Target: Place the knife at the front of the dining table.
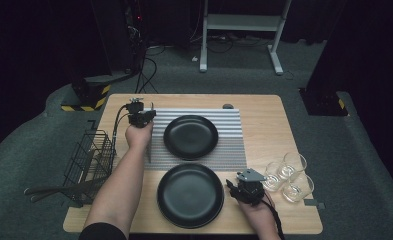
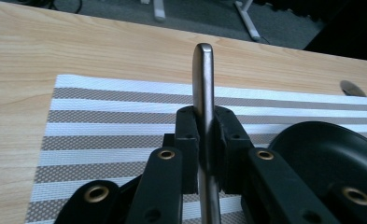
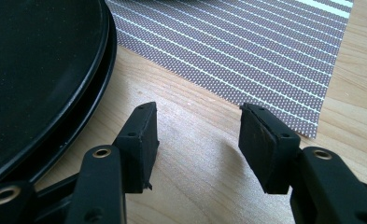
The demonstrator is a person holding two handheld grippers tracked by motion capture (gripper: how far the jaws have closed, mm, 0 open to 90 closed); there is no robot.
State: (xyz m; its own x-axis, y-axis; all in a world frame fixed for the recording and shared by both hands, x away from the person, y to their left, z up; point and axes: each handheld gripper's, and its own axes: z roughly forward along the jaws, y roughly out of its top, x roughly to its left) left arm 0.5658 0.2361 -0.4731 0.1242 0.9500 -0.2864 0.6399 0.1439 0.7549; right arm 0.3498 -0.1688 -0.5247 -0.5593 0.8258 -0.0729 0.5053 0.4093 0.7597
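The left hand-held gripper is over the left edge of the striped placemat, toward the far-left part of the desk. Its jaws are clamped on a slim piece of metal cutlery, gripped by the flat handle, whose rounded end stands up past the pads in the left gripper view; which kind of cutlery it is cannot be told, as the working end is hidden below the jaws. The handle stands roughly upright over the mat's white and grey stripes, just left of the far black plate, which lies on the placemat.

The right hand-held gripper is near the desk's near-right corner, its jaws standing apart with nothing between them. In the right gripper view the pads hover over bare wood, with the rim of the near black plate just beside one jaw and the placemat's near edge beyond. That plate lies on the wood at the desk's near edge, in front of the mat.

Three clear drinking glasses are clustered at the right edge of the desk, close to the right hand-held gripper. A black wire basket hangs off the left edge, with more cutlery handles sticking out of it.
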